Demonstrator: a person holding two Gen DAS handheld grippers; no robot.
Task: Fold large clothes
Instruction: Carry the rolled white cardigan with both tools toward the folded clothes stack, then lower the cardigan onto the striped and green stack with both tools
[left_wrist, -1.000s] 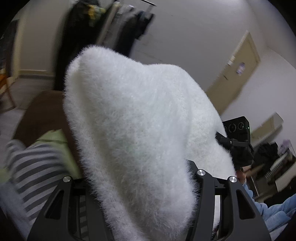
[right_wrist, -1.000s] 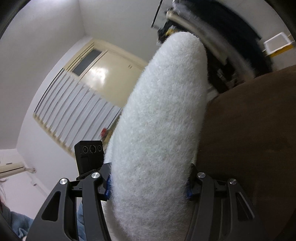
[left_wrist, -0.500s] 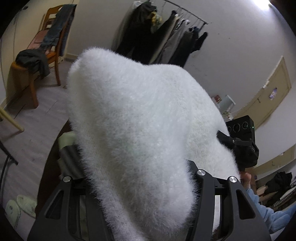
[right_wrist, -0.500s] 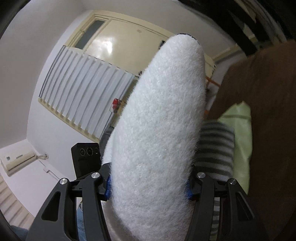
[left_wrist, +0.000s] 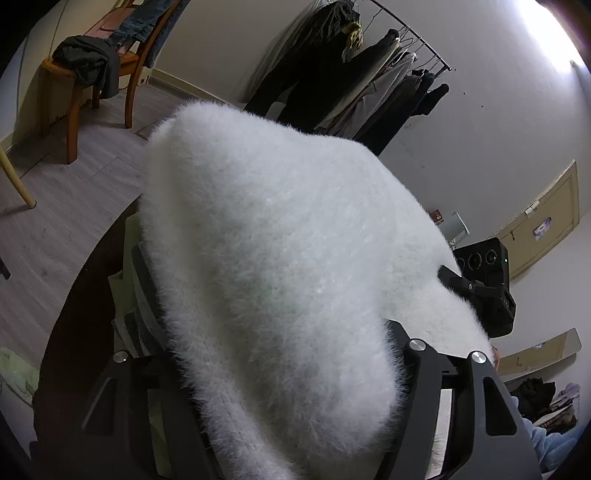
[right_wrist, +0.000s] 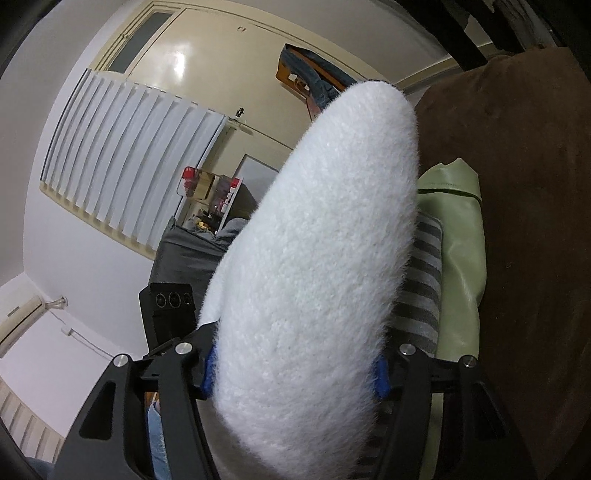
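Note:
A fluffy white sweater fills the left wrist view, bulging out from between my left gripper's jaws, which are shut on it. In the right wrist view the same white sweater stands as a thick folded roll clamped in my right gripper. Both hold it in the air above a brown surface. The other gripper shows in each view, at the right edge of the left wrist view and at the left of the right wrist view. The fingertips are hidden by the fabric.
A striped grey garment lies on a light green one on the brown surface below. A wooden chair with clothes and a clothes rack stand behind. A dark sofa is at the left.
Both grippers have swung and tilted with the sweater still held; the views turned from wall and door towards the floor, chair and stacked garments. Grips are unchanged.

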